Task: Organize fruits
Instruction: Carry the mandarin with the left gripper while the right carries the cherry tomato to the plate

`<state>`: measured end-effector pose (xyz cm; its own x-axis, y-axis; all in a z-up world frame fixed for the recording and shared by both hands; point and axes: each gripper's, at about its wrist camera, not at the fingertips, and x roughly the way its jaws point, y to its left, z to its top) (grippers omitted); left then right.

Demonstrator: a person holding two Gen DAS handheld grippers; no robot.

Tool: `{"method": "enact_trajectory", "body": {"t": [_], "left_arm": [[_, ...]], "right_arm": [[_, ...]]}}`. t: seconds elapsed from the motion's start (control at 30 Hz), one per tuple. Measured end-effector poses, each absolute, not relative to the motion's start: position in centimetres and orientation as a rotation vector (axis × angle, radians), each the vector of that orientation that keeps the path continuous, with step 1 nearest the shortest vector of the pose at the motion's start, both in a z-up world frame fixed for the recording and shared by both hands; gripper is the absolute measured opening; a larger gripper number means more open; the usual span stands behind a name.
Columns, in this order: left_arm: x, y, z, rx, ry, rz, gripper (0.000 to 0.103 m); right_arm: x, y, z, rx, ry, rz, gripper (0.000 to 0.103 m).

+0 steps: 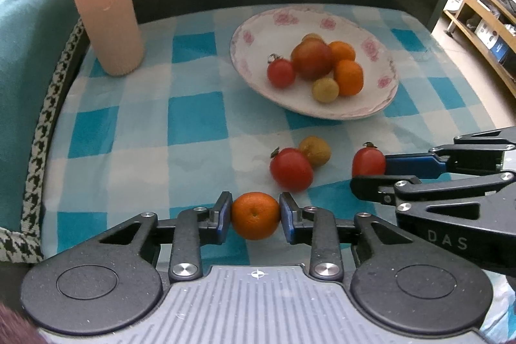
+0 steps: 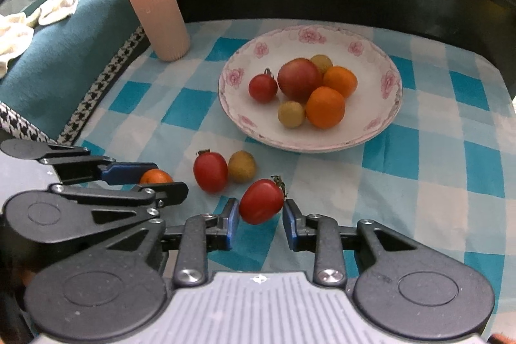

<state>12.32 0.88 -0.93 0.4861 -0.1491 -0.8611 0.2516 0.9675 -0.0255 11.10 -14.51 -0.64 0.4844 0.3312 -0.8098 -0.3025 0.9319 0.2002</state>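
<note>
Orange and red were paired: a mandarin [image 1: 255, 215] was pinched in the left jaws, a tomato [image 2: 262, 201] sat between the right jaws, barely gripped, both near the worktop's front edge, presumably bound for the plate [image 1: 254, 86].

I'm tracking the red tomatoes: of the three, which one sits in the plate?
The small round tomato at the plate's left side; the other two are oblong and on the cloth, one free, one between the right tool's fingers.

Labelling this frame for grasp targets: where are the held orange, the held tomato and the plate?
orange [image 1: 255, 215], left wrist view, front face.
tomato [image 2: 261, 201], right wrist view, middle of skin.
plate [image 2: 391, 79], right wrist view, right rim.
</note>
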Motion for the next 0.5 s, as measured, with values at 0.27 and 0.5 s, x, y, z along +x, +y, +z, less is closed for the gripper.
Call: {"method": "enact_trajectory", "body": {"t": [0.27, 0.5], "left_arm": [[12.4, 0.4, -0.2, 0.109, 1.012, -0.249, 0.04], [12.2, 0.2, 0.4, 0.123, 0.995, -0.244, 0.039]], "right_arm": [[11.2, -14.5, 0.0, 0.038, 0.976, 0.385, 0.045], [11.2, -14.5, 0.5, 0.039, 0.965, 0.374, 0.045]]}}
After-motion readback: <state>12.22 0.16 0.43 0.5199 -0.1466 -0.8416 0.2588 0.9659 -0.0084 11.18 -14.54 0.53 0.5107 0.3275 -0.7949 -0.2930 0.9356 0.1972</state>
